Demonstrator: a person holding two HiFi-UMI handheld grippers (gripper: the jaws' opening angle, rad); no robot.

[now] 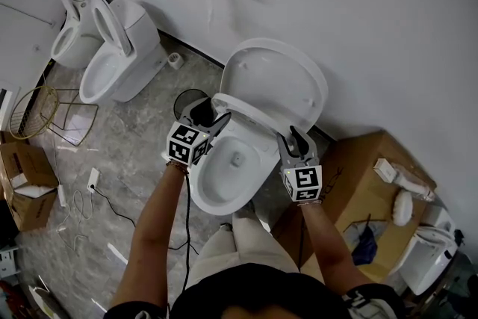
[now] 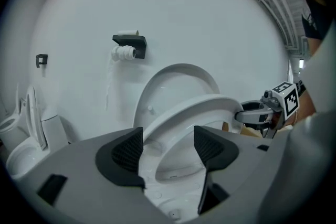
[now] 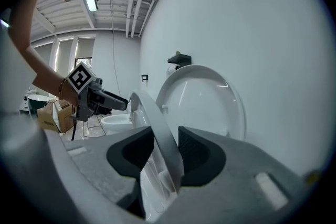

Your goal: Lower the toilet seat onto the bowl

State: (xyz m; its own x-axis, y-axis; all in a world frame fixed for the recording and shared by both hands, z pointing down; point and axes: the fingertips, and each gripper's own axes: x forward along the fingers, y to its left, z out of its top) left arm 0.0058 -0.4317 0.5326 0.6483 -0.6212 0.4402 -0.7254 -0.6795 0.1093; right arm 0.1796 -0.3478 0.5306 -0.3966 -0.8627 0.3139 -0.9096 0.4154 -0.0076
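**Seat partway down, both grippers on its rim**

I am holding the right gripper (image 3: 165, 152) clamped on the toilet seat (image 1: 250, 110). In the right gripper view the rim is running edge-on between the two dark pads, and both are pressing against it. The left gripper (image 2: 168, 149) is taking the opposite side. The seat's white band is passing between its pads, and as far as I can judge they are closing onto it rather than standing clear.

Seen from the head view, I am gripping the seat at about 9 o'clock and 3 o'clock of the bowl (image 1: 224, 175), one gripper on each flank.

The seat itself is hanging tilted between upright and flat. It is standing well off the lid (image 1: 280, 75), which is leaning back against the wall at about 1 o'clock of the bowl. The seat's front edge is not yet touching the bowl's rim, and open porcelain and the water at the bottom are showing beneath it.

So I am judging the task roughly midway: the seat is freed from the lid and under control, but the lowering is unfinished. What remains is swinging the front edge down toward 6 o'clock until the seat is lying flat on the rim, then letting both grippers go. I am expecting the hinge to carry most of the weight, so an even descent on both sides matters more than force.
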